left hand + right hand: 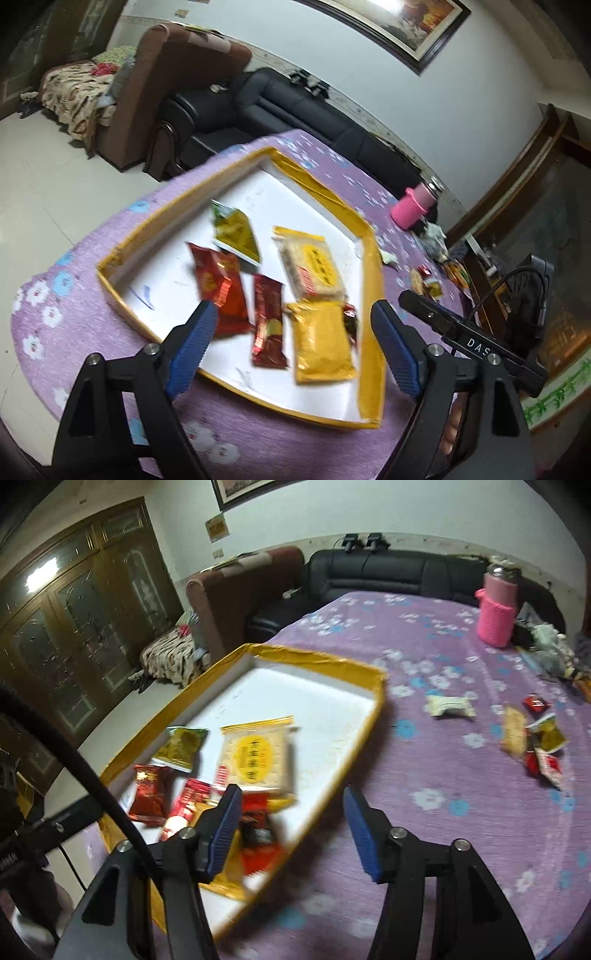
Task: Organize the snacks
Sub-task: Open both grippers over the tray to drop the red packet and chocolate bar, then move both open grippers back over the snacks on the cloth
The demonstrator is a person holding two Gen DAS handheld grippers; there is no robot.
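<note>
Snacks sit mid-frame in the yellow-rimmed tray [371, 258]; the yellow packet [323, 343] runs lengthwise toward the left gripper [291, 350], which hangs spread, empty. Right gripper [291, 834] is likewise released over the tray's right rim.

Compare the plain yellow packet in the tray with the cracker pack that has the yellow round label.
The plain yellow packet is opaque with no print visible; the cracker pack is clear, showing pale crackers under a yellow round label. The yellow packet lies nearer the left gripper; the cracker pack lies farther into the tray. The cracker pack looks larger. Both lie flat on the tray's white floor, ungripped.
</note>
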